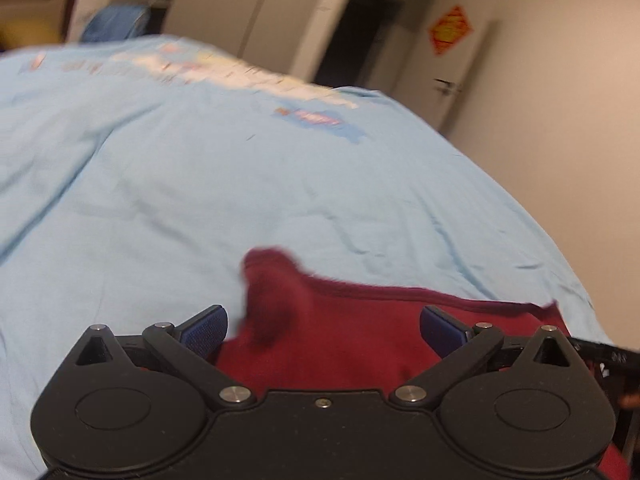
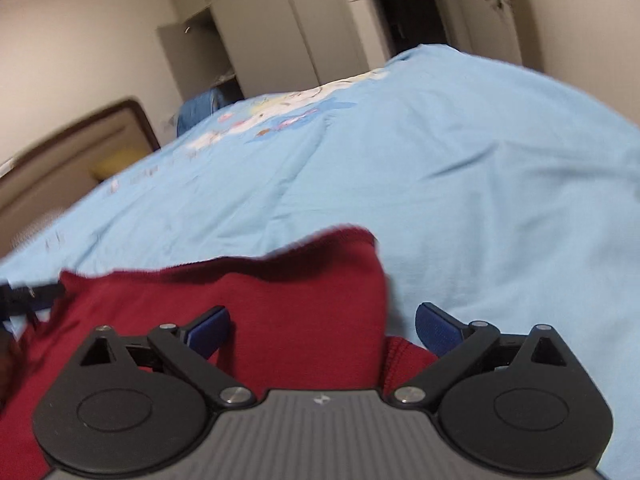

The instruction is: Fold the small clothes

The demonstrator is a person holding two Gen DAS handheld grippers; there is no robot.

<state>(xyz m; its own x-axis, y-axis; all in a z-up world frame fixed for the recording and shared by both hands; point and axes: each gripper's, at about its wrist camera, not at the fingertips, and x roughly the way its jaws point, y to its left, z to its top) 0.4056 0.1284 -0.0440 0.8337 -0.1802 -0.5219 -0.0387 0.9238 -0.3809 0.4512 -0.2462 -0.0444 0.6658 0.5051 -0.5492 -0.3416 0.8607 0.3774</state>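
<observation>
Both grippers gape wide, gripping nothing — the left gripper (image 1: 323, 330) and right gripper (image 2: 322, 329) each show two blue pads (image 1: 206, 330) spread apart. One dark red garment (image 2: 256, 304) lies bunched between and under them on one light blue bedsheet (image 1: 168, 184) — its edges blurred.

The left gripper (image 1: 323, 330) has a matte black body with two round discs, black linkage arms, silver pivot screws and blue textured pads (image 1: 206, 330); the right gripper (image 2: 322, 330) matches it, but its centre plate is ribbed grey with a small pale mark.
</observation>
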